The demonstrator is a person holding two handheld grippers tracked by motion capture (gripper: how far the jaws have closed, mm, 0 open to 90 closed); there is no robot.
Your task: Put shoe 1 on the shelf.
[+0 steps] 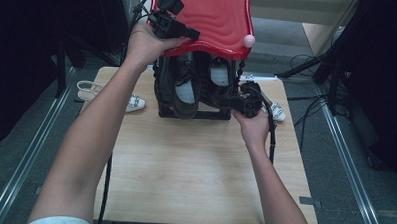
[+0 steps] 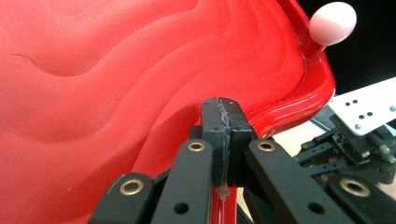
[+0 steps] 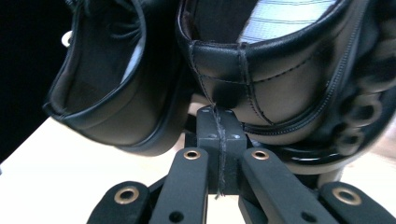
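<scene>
Forearms nearest us in the high view: our left claw [image 1: 189, 32] pinched the near rim of one red tray [image 1: 224, 23] atop a black rack [image 1: 196, 112] on the surface [image 1: 194, 167]. Left claw view: jaws clamped that rim. Right claw view: our right claw [image 3: 219, 126], jaws pressed together, met the nearer of two black shoes [image 3: 280, 93].

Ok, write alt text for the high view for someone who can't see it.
A person's left gripper is shut on the near edge of a red wavy tray topping a black shoe rack that holds black shoes. The right gripper is shut at the rack's lower right, on a wooden table.
</scene>
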